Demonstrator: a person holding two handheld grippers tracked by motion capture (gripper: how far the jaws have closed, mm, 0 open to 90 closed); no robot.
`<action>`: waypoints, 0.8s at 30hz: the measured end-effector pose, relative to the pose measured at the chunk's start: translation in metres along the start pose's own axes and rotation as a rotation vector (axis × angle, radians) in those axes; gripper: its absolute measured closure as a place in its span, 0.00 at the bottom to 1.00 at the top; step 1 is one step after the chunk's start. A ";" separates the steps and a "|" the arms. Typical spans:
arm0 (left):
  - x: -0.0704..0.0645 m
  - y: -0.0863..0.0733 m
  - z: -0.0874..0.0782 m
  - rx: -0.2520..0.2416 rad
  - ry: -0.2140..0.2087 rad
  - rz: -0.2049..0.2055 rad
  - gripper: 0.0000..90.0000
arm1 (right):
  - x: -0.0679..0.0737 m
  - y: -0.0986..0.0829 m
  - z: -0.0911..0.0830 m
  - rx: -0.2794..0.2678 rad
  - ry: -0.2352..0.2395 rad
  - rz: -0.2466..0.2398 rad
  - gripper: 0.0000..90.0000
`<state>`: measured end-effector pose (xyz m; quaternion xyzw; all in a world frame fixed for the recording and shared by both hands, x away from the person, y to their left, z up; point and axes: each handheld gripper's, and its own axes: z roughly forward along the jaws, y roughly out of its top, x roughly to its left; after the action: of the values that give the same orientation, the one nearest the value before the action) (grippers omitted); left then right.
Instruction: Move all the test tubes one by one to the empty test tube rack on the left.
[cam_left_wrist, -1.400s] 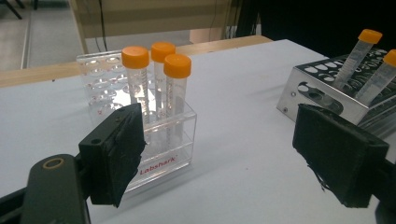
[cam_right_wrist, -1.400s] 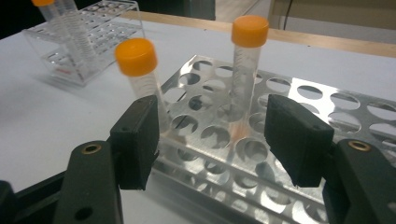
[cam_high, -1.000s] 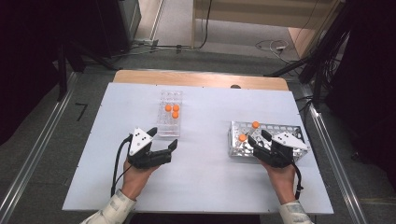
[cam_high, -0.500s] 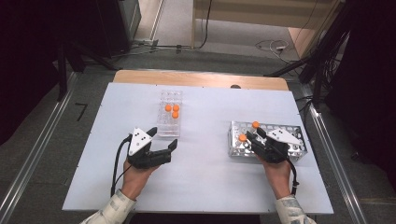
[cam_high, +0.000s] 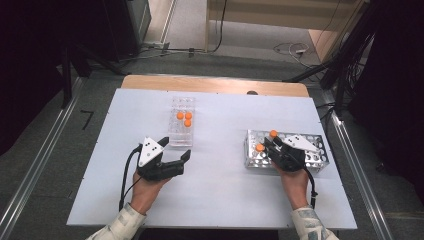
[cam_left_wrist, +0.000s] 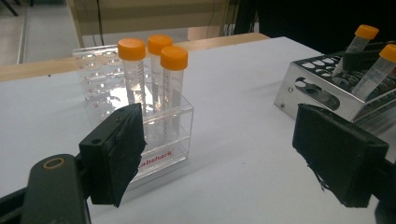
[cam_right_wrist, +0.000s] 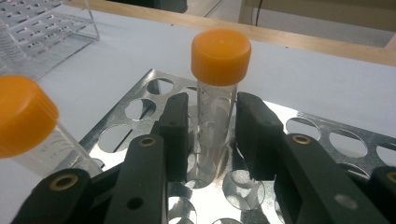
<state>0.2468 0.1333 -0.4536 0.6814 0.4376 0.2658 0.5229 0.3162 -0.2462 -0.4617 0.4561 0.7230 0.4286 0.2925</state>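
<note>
Right gripper closing in on a capped tube in the metal rack

The right gripper (cam_right_wrist: 212, 133) has slid forward over the metal rack (cam_high: 320, 161) since a second ago, and its jaws now bracket an orange-capped tube (cam_right_wrist: 217, 88) standing in a hole near the rack's front-left corner; narrow gaps seem to remain on both sides, so I'd call it nearly shut, not gripping yet. A second tube (cam_right_wrist: 28, 126) leans just beside it. The left gripper (cam_high: 176, 152) hasn't budged, jaws wide, empty, by the clear plastic rack (cam_left_wrist: 140, 140) holding three tubes (cam_left_wrist: 173, 88). A pinch and lift looks imminent.
</note>
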 end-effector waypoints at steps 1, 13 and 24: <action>0.000 0.000 0.000 0.000 0.000 0.000 0.19 | 0.000 0.000 0.001 0.002 -0.002 0.001 0.71; 0.000 0.000 0.000 0.001 -0.004 0.000 0.19 | -0.001 0.004 -0.004 -0.028 -0.007 0.006 0.79; -0.001 0.000 0.000 0.003 -0.009 0.003 0.19 | -0.001 0.023 -0.037 -0.135 0.003 0.004 0.79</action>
<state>0.2459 0.1324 -0.4534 0.6840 0.4346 0.2631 0.5235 0.2960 -0.2553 -0.4244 0.4360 0.6920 0.4777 0.3207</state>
